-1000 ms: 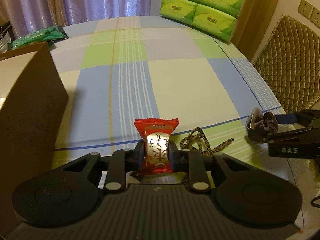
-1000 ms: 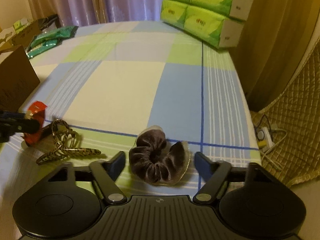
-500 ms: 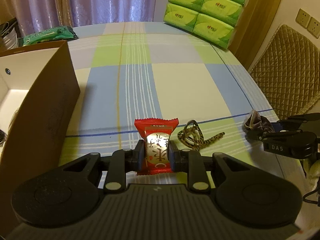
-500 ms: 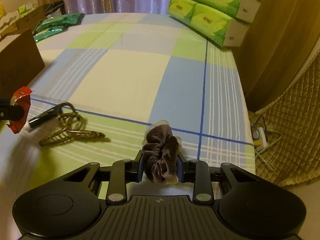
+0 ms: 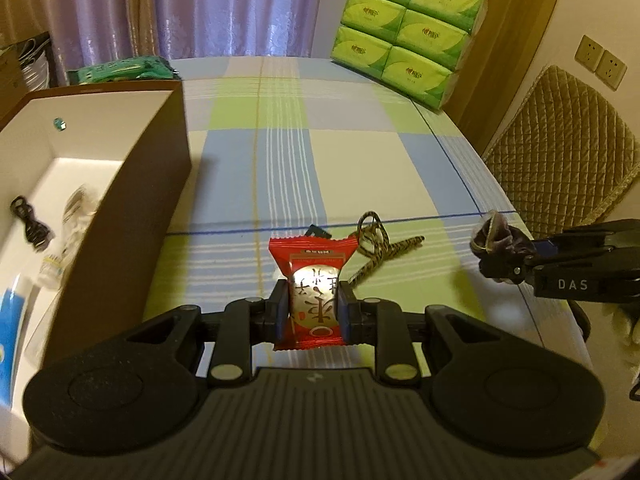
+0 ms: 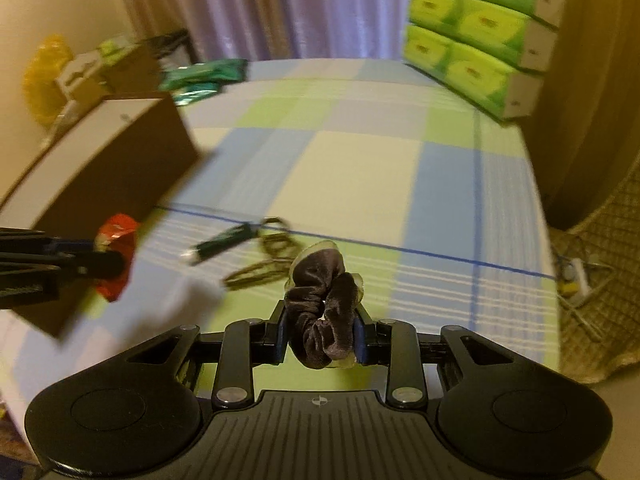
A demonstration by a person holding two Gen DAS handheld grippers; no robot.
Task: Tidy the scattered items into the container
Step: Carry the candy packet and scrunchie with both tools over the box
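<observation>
Checked tablecloth (image 5: 360, 168), brown box (image 5: 132, 208) holding black cable (image 5: 30, 232), blue packet (image 5: 10, 340)

Left wrist view: low over checked tablecloth (image 5: 352, 168), facing purple curtain (image 5: 224, 8), close behind own fingers. Right wrist view: same heading, further right, blurred. Both share brown cardboard box (image 5: 152, 184) (image 6: 116, 168), stacked green tissue packs (image 5: 408, 32) (image 6: 476, 32), leopard-print hair claw (image 5: 376, 244) (image 6: 264, 264).

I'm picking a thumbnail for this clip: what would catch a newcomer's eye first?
The bright red snack packet pinched in the left gripper, glowing against the pale checked tablecloth. Next, the brown velvet scrunchie clamped in the right gripper, and the stack of lime-green tissue packs at the table's far end.
</observation>
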